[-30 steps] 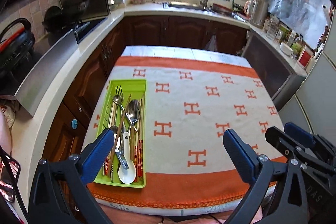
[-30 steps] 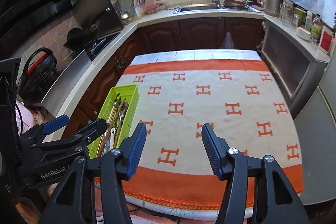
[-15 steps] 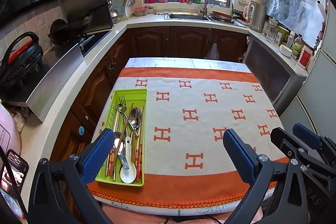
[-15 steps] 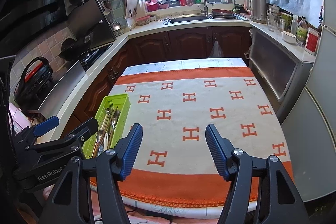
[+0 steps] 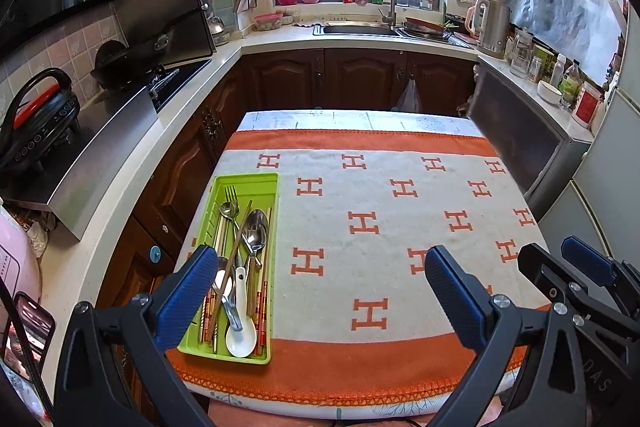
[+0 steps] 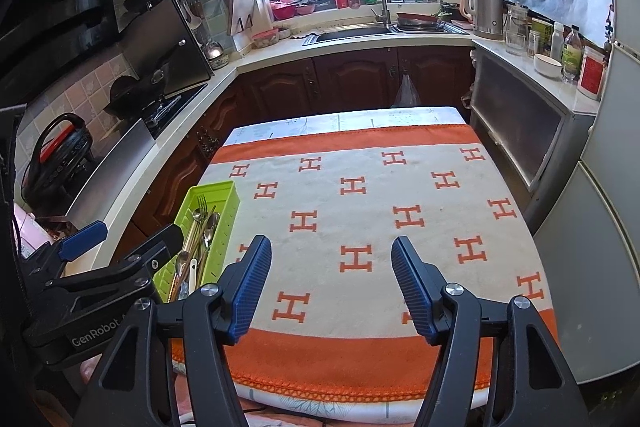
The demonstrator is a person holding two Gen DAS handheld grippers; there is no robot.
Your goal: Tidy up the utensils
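Observation:
A green tray (image 5: pixel 269 179) lies along the left side of the table, on a white cloth with orange H marks (image 5: pixel 400 227). In it are a fork (image 5: pixel 230 193), metal spoons (image 5: pixel 256 227), chopsticks and a white ceramic spoon (image 5: pixel 240 337). My left gripper (image 5: pixel 320 255) hovers open over the table's near edge, its left finger above the tray's near end, nothing between the pads. My right gripper (image 6: pixel 331 243) is open and empty over the cloth's near middle. The right wrist view shows the tray (image 6: pixel 212 189) and the left gripper (image 6: pixel 128 239) at left.
Dark wooden cabinets and a pale counter wrap around the table. A stove and a black cooker (image 5: pixel 40 115) stand left, a sink (image 5: pixel 360 29) at the back, a kettle (image 5: pixel 494 27) and jars to the right. A grey fridge (image 6: pixel 600 227) stands close on the right.
Both grippers have drawn back and up a little from the table, so more of the kitchen shows. The right gripper's jaws have widened slightly. The utensils in the tray have not moved.

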